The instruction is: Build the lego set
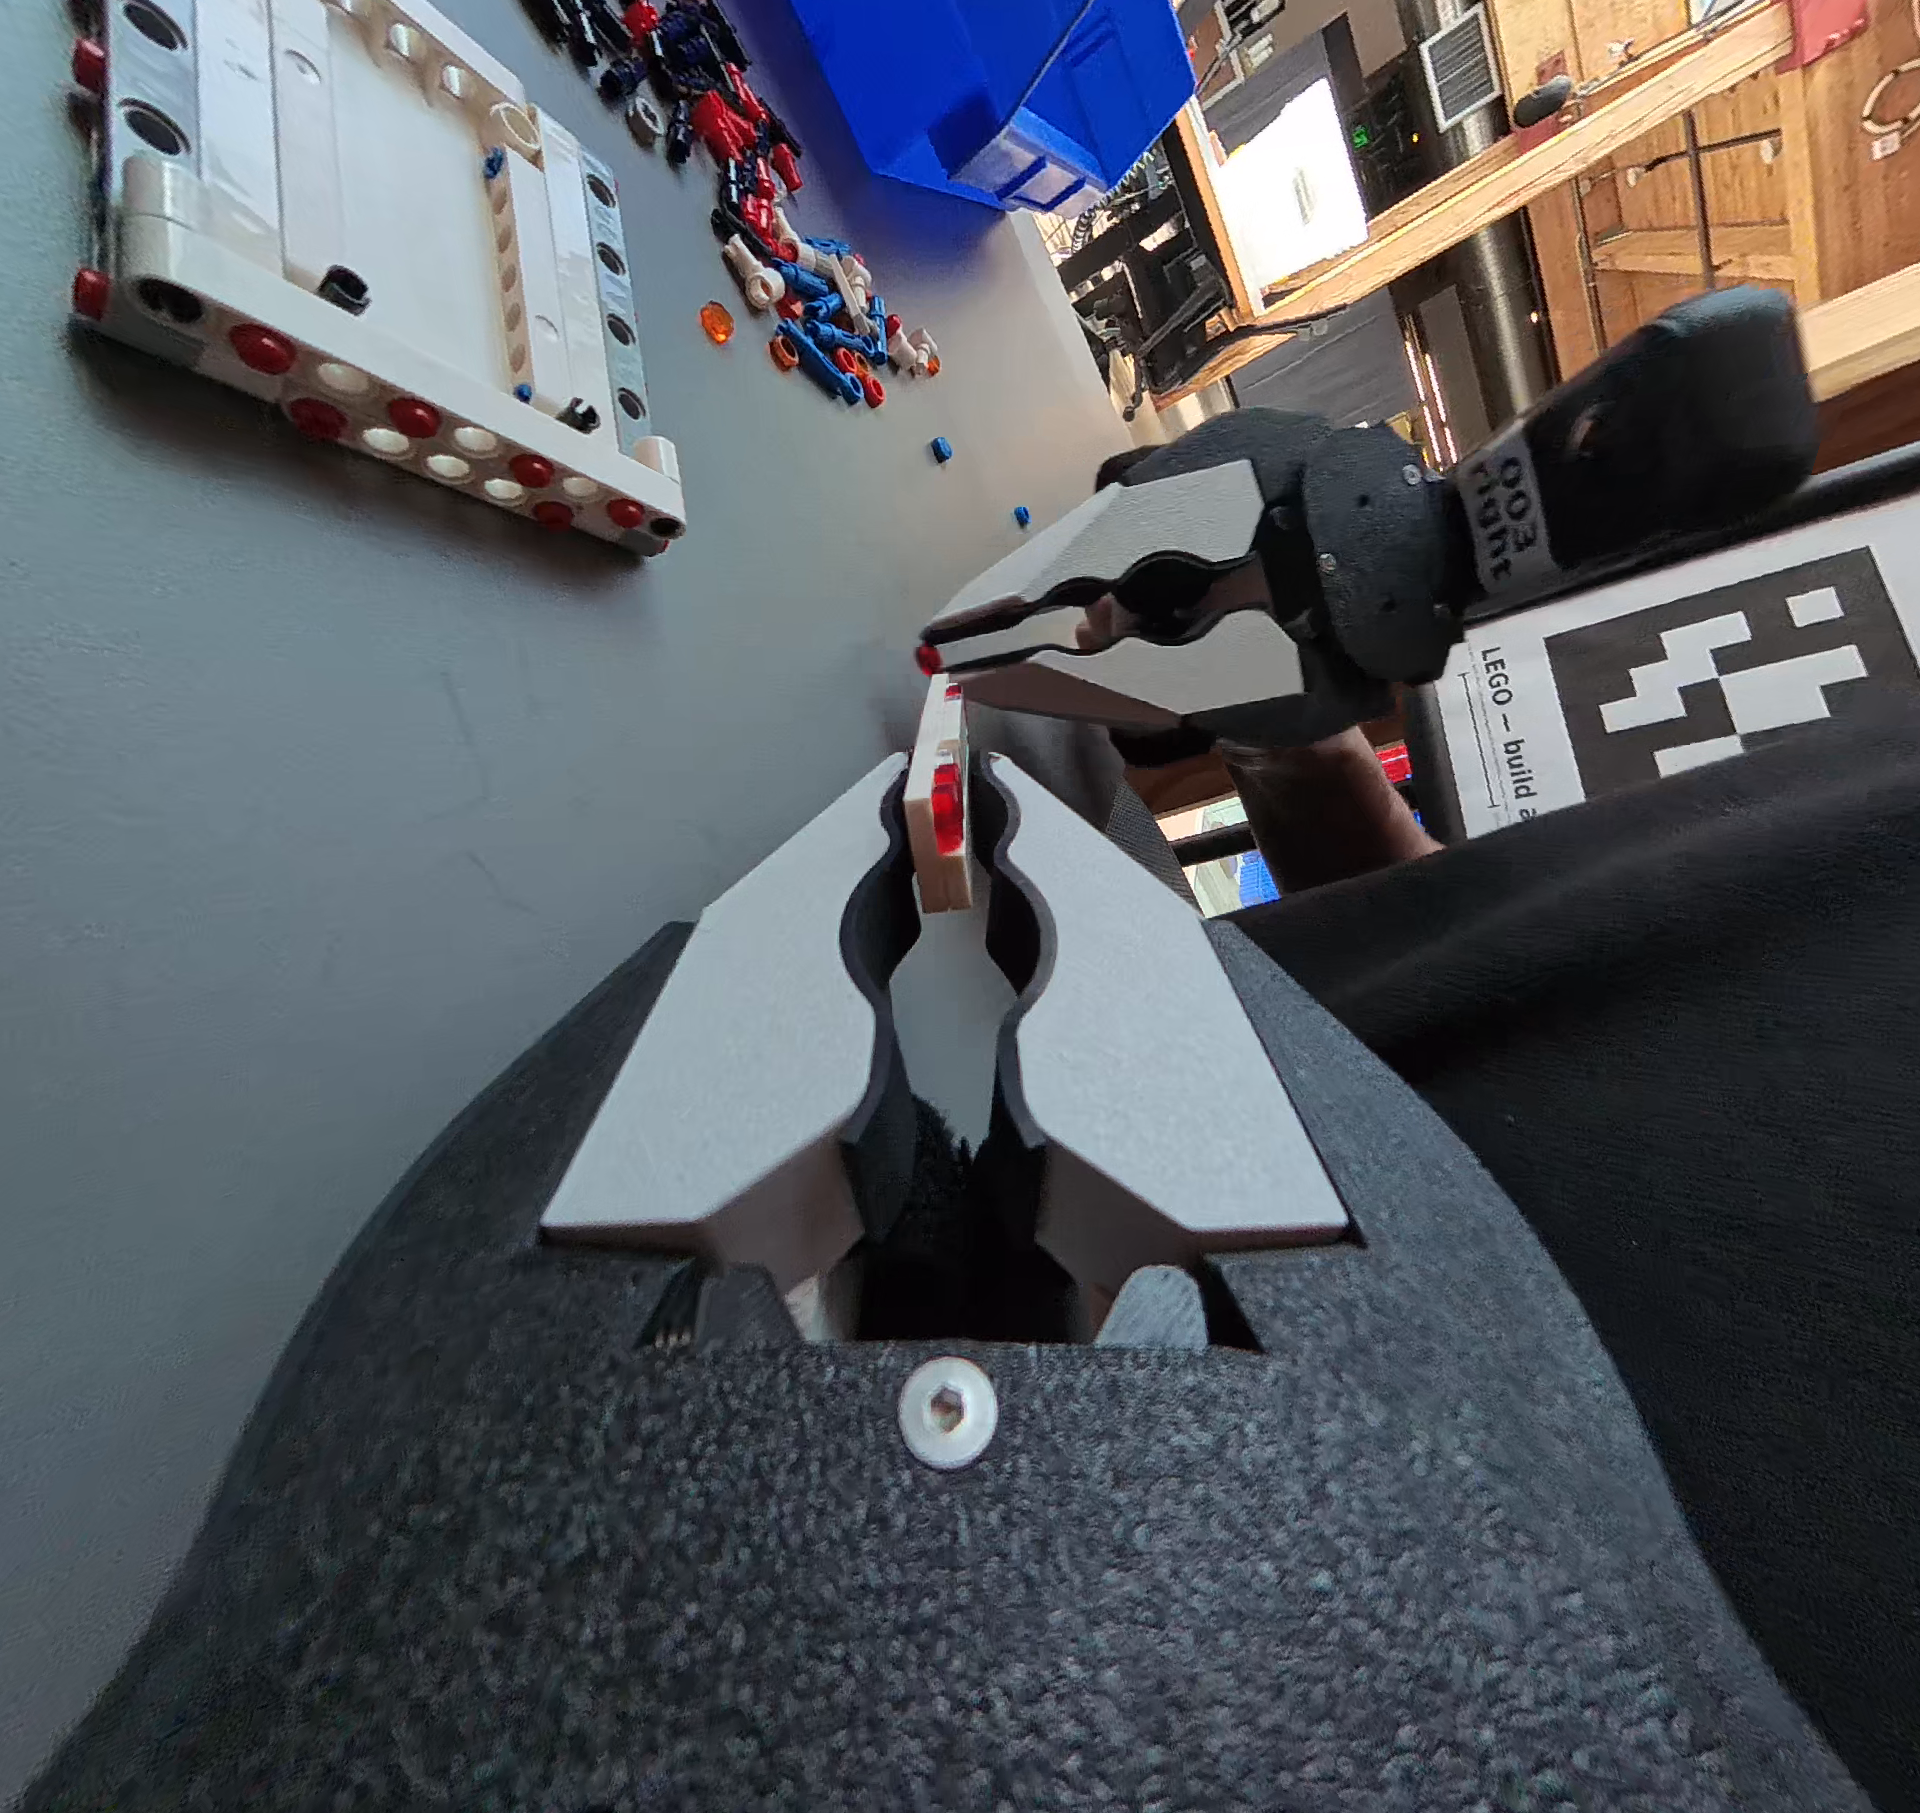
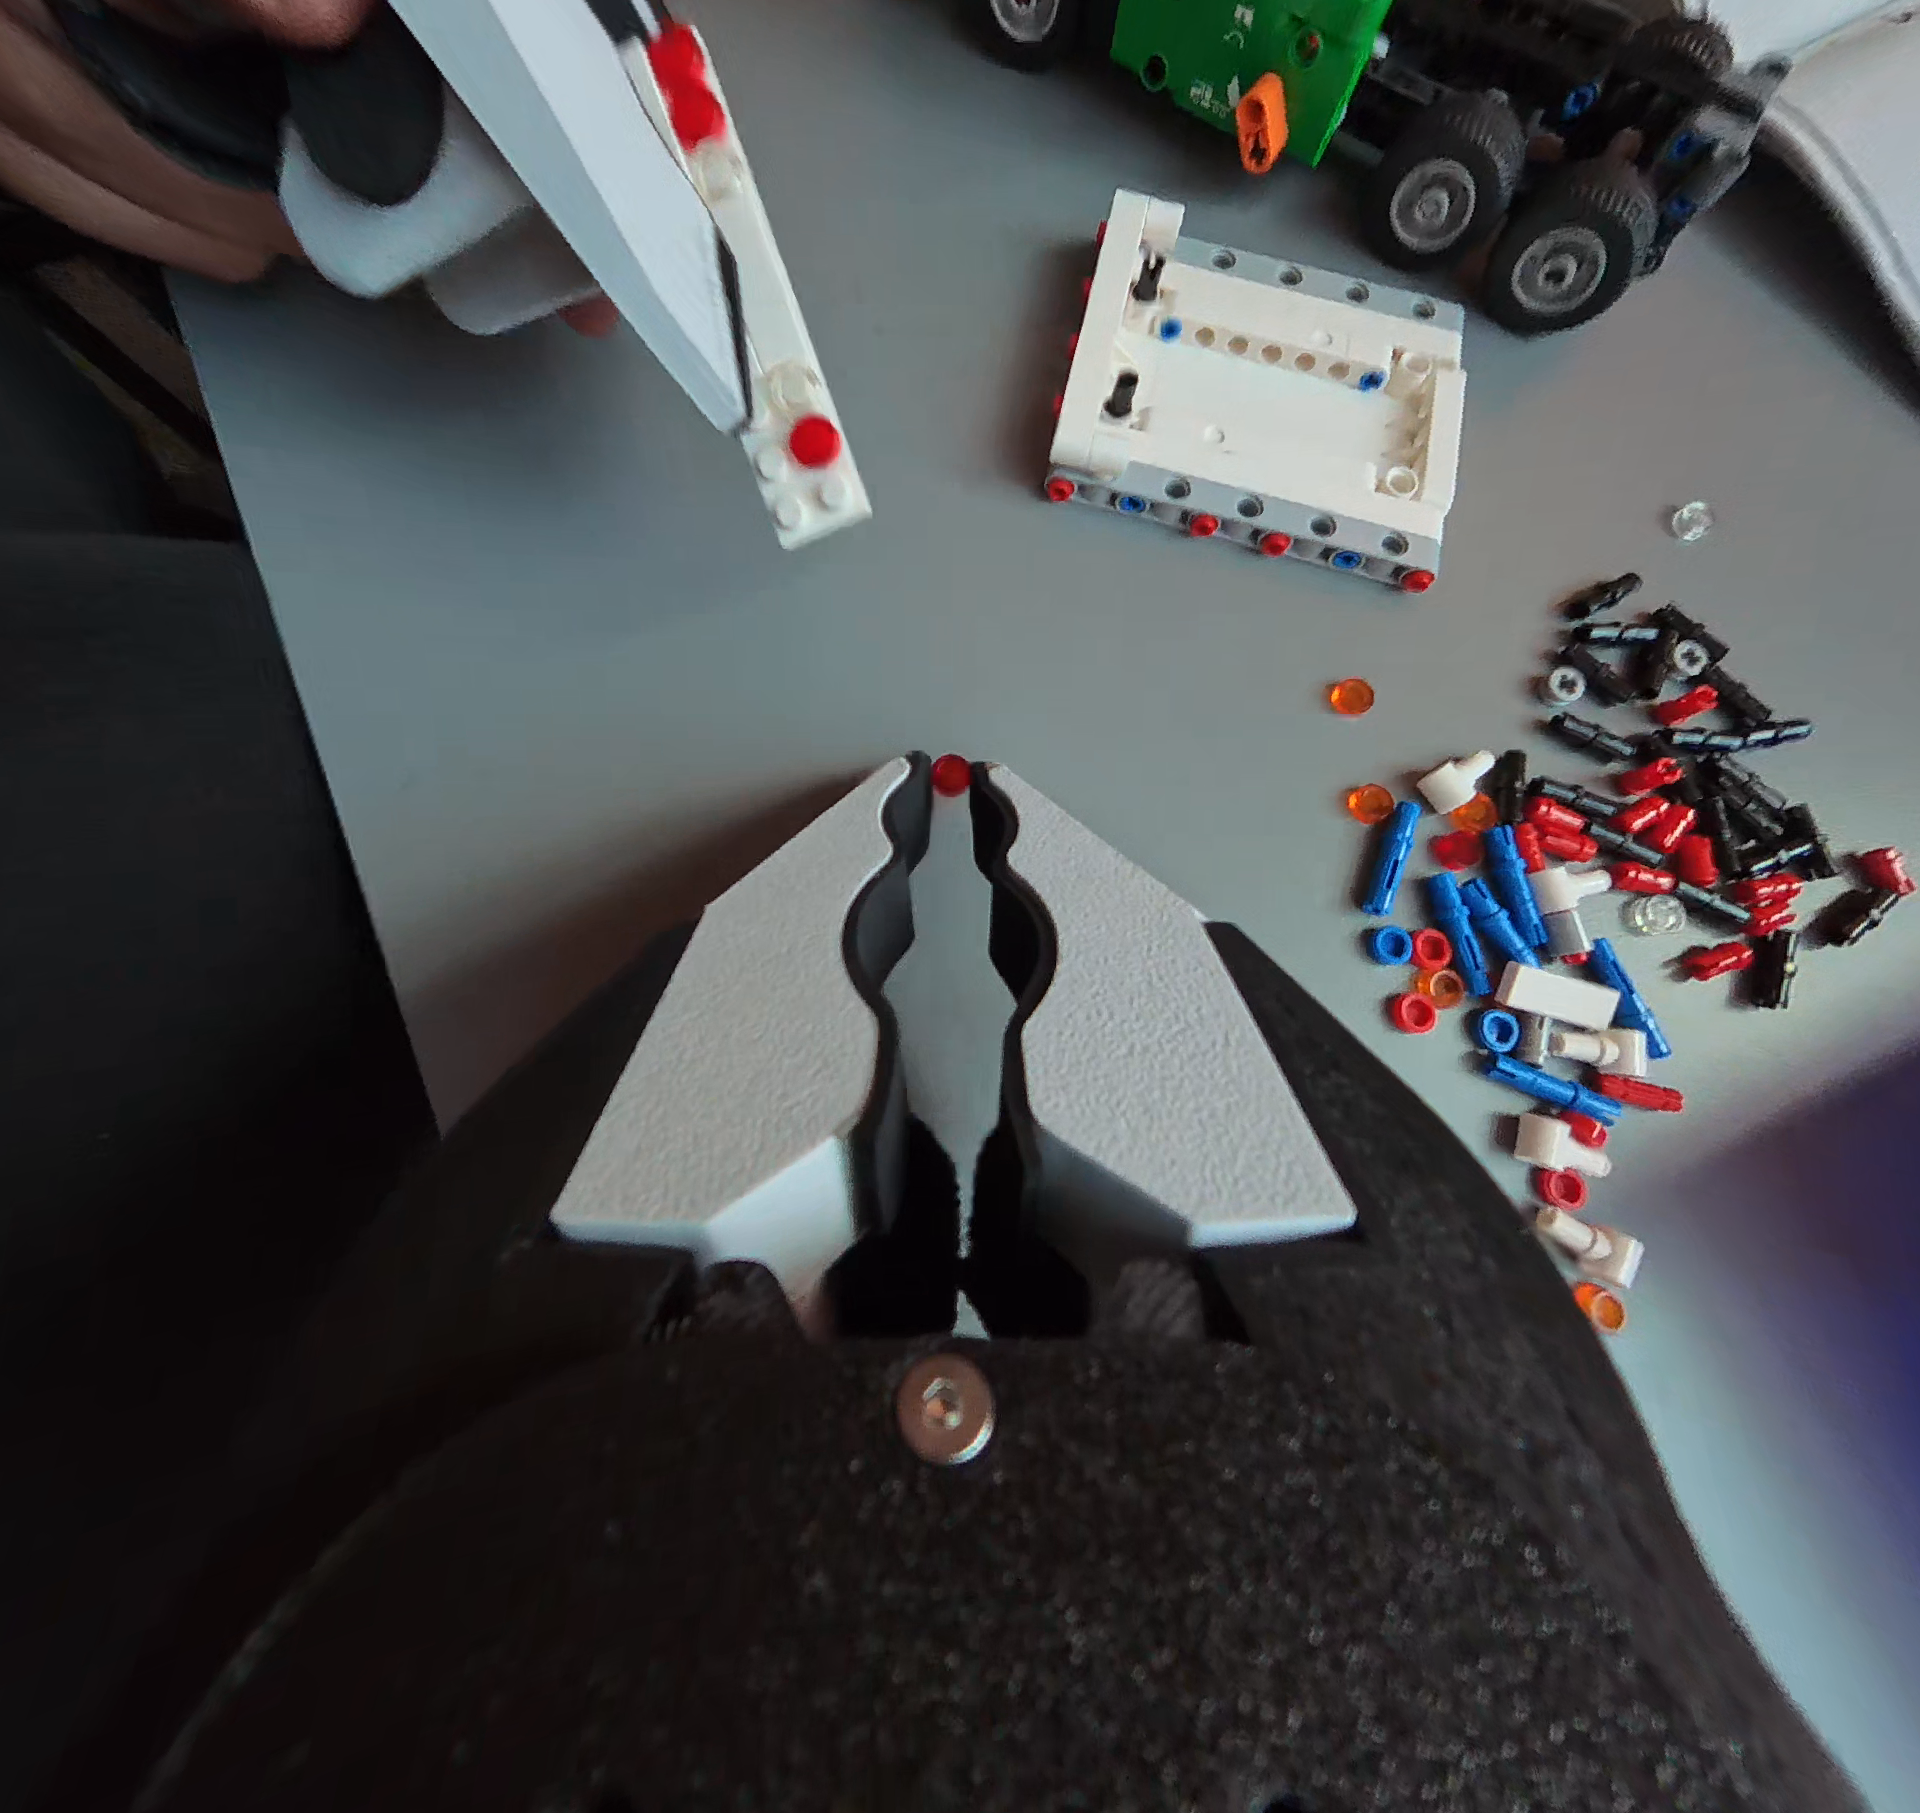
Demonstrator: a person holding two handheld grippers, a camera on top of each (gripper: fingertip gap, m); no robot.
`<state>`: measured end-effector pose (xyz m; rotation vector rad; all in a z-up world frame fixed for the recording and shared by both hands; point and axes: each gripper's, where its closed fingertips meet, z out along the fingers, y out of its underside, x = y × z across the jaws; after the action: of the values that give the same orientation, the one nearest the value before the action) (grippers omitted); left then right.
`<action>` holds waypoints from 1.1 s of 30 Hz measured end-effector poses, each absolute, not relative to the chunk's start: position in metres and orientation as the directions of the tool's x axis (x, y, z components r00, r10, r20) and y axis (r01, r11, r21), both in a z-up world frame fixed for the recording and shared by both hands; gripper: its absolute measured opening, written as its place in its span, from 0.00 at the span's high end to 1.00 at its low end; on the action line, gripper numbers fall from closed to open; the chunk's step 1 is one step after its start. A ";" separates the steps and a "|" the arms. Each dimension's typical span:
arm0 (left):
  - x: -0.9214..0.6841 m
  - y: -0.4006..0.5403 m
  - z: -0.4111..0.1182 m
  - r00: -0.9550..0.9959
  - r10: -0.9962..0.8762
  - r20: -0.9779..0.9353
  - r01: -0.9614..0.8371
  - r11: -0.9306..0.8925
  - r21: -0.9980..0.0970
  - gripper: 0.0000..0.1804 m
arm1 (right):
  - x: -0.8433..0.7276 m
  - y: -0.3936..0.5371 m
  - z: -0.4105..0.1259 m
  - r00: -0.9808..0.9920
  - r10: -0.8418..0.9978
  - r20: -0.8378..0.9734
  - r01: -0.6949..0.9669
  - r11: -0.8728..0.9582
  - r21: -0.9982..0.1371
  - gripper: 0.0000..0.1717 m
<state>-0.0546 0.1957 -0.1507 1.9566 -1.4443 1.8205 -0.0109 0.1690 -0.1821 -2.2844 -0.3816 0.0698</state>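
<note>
The left tongs (image 1: 948, 776) are closed on a white plate (image 1: 940, 828), a long thin strip gripped flat between the pads, with its far end sticking out past the tips. In the right wrist view that free end (image 2: 805, 475) shows open studs beside a red stud (image 2: 812, 441) already seated there. The right tongs (image 2: 948, 774) are nearly closed, pinching a small red round stud (image 2: 950, 774) at their very tips; seen from the left wrist view, that stud (image 1: 928, 660) sits just beside the plate's free end, not yet on it.

On the grey counter (image 2: 623, 641) lie a white frame (image 2: 1262, 392), a pile of pins (image 2: 1621, 890) in blue, red and black, and a few orange studs (image 2: 1350, 697). A green truck (image 2: 1247, 28) stands at the far edge, and a blue bin (image 1: 966, 38) sits beyond the pins.

To seat the red piece well, it should probably come down square over an open stud, with the plate held level and steady. The grip on it is only at the tips, so pressing at a slant could flick it out. The left tongs hold the plate far from its free end, so pressure there may lever the strip; a gentle, straight push seems best.
</note>
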 end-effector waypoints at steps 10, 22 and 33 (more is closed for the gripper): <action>-0.056 0.182 -0.121 -0.209 -0.245 0.947 -0.609 -0.725 -0.322 0.97 | -0.063 0.198 -0.106 0.916 0.402 -0.008 0.182 -0.431 -0.884 0.97; -0.065 0.188 -0.103 -0.262 -0.059 0.963 -0.605 -0.767 -0.211 0.98 | -0.070 0.198 -0.099 0.904 0.401 -0.149 0.054 -0.453 -0.890 0.94; -0.065 0.190 -0.110 -0.228 -0.172 0.958 -0.607 -0.744 -0.278 0.98 | -0.070 0.198 -0.101 0.895 0.439 -0.076 0.147 -0.453 -0.879 0.94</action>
<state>-0.0648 0.1895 -0.1102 1.7275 -0.9276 2.0479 -0.0695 0.1981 -0.1013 -2.0366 -0.4234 0.3587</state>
